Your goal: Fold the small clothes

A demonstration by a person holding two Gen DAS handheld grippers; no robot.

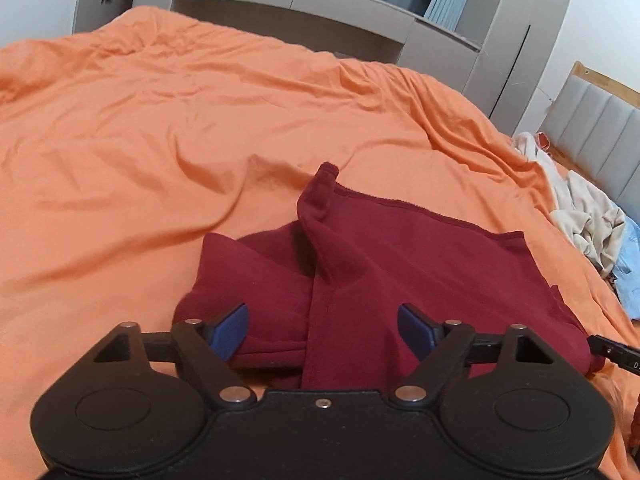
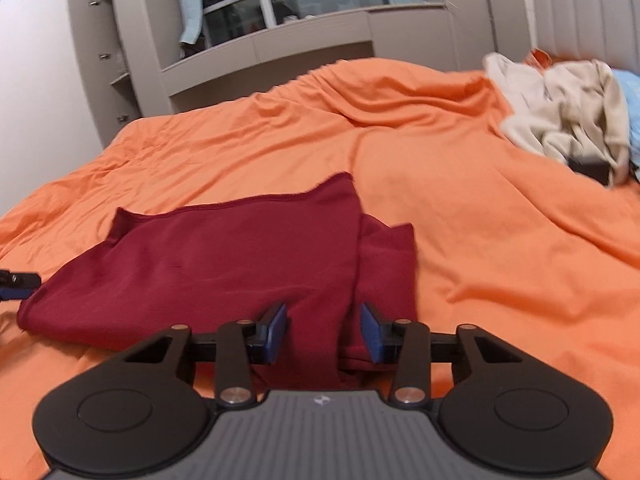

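In the left wrist view, a wrinkled orange bedsheet [image 1: 168, 128] is filling most of the frame, running from the left edge up to the grey cabinetry [image 1: 288, 4] at the top. A dark red garment [image 1: 400, 264] is lying on it in the lower centre, partly folded, with one hemmed corner standing up in a peak near the middle of the frame. The left gripper [image 1: 323, 330] is reaching in from the bottom edge, its blue pads [image 1: 232, 330] standing spread wide on either side of the garment's near edge. Cloth is lying between them, yet neither pad is visibly pressing on it. At the right edge, a heap of beige clothes [image 1: 580, 208] is sitting beside a light blue item [image 1: 628, 276], below a grey padded headboard [image 1: 600, 128].

In the right wrist view, the tip of the other gripper is peeking in at the left edge, just beside the garment [image 2: 224, 264], which is spreading across the lower left and centre on the bedsheet [image 2: 500, 260]. The right gripper [image 2: 324, 332] is coming in from the bottom with its pads [image 2: 278, 330] partly drawn together around a fold at the garment's near edge. A small gap is showing on each side, so the fold is sitting between the jaws without being pinched. The beige heap [image 2: 568, 112] is resting in the upper right, well apart from the garment.
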